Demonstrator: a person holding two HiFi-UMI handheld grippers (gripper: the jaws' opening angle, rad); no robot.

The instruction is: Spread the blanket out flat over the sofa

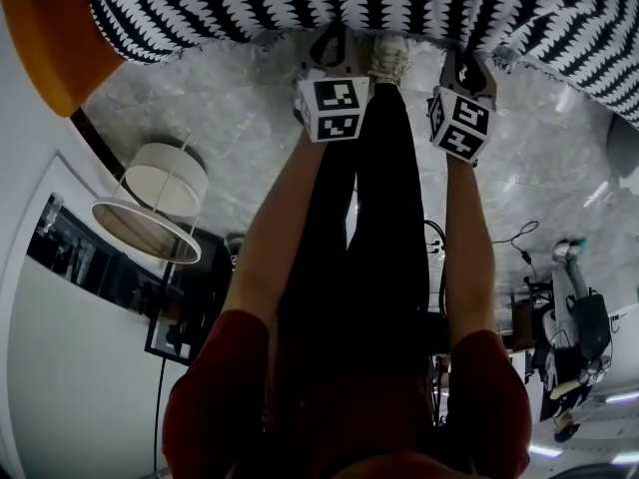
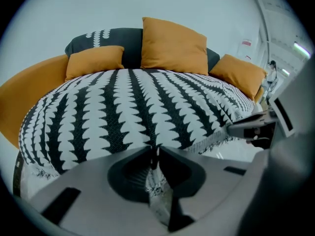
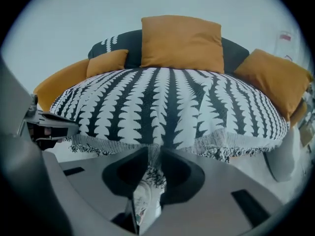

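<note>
One round sofa [image 2: 29,107] was covered across its seat by a black-and-white blanket [image 2: 133,112], with three orange cushions [image 2: 172,45] left bare behind it. The front hem was pinched by the closed fingers of the left gripper [image 2: 154,152] and of the right gripper [image 3: 153,150]. The cloth was judged soft, light and limp, best held along the hem with the grips well apart.

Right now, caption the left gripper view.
Left gripper pinches the near edge of the blanket spread over the sofa.
</note>
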